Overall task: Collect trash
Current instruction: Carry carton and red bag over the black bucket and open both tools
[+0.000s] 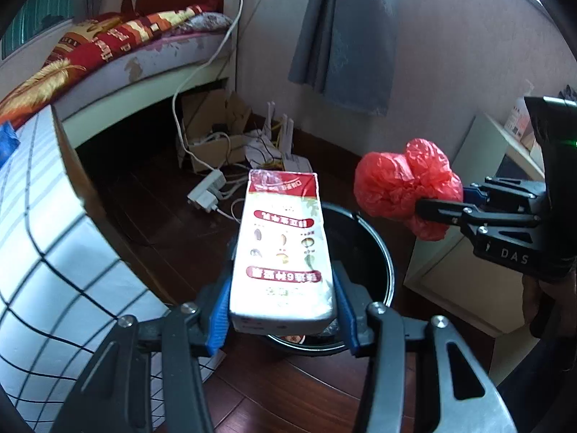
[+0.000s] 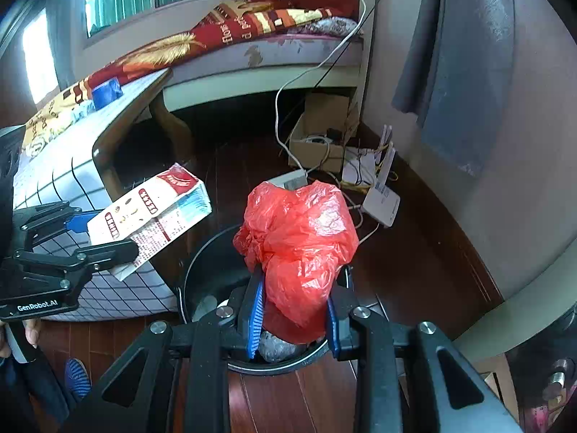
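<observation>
My left gripper [image 1: 283, 310] is shut on a white and red carton [image 1: 285, 249] and holds it above the black trash bin [image 1: 375, 249]. The carton also shows in the right wrist view [image 2: 151, 216], with the left gripper [image 2: 104, 238] at the left. My right gripper [image 2: 294, 310] is shut on a crumpled red plastic bag [image 2: 299, 241] above the black bin [image 2: 202, 256]. In the left wrist view the red bag [image 1: 404, 184] hangs in the right gripper [image 1: 447, 205] over the bin's right rim. Some crumpled trash lies inside the bin.
A table with a checked cloth [image 1: 43, 245] stands left of the bin. A white cabinet [image 1: 458, 252] stands to its right. A power strip [image 1: 207, 191], cables, a router [image 2: 380, 198] and a cardboard box [image 2: 317, 137] lie on the wooden floor beyond. A bed [image 2: 252, 43] is behind.
</observation>
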`<state>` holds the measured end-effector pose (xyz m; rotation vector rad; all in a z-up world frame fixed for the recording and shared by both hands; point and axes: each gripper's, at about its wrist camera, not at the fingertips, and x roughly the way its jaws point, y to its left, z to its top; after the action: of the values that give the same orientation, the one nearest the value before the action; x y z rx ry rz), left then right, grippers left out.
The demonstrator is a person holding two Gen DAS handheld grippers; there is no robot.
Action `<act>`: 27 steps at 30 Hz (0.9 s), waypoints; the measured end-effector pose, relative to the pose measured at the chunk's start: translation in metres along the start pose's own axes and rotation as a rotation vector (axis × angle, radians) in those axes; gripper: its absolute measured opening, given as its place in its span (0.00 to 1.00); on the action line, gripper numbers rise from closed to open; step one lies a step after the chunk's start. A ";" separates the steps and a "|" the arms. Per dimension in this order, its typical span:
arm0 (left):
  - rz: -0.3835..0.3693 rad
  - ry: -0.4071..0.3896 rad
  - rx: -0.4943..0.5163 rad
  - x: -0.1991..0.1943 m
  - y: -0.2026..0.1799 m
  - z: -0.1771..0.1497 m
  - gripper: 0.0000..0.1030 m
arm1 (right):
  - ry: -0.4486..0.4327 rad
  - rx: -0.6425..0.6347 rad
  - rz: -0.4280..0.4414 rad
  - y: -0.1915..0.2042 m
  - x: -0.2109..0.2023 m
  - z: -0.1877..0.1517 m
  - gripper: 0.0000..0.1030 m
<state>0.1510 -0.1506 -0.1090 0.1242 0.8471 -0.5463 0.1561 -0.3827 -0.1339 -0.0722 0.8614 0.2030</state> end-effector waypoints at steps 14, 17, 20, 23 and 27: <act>-0.036 0.109 -0.006 0.048 0.003 -0.002 0.50 | 0.138 -0.083 0.047 0.005 0.057 -0.019 0.30; -0.039 0.127 -0.005 0.058 0.002 -0.001 0.50 | 0.163 -0.107 0.056 0.007 0.071 -0.020 0.30; -0.052 0.136 -0.036 0.067 0.008 -0.004 0.53 | 0.182 -0.122 0.057 0.009 0.085 -0.022 0.34; 0.016 0.150 -0.077 0.074 0.018 -0.008 0.90 | 0.201 -0.120 -0.020 -0.001 0.098 -0.026 0.91; 0.094 0.128 -0.095 0.069 0.027 -0.017 1.00 | 0.226 -0.057 -0.086 -0.021 0.101 -0.028 1.00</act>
<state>0.1903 -0.1509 -0.1743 0.1124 0.9857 -0.4126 0.2043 -0.3926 -0.2292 -0.1874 1.0753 0.1400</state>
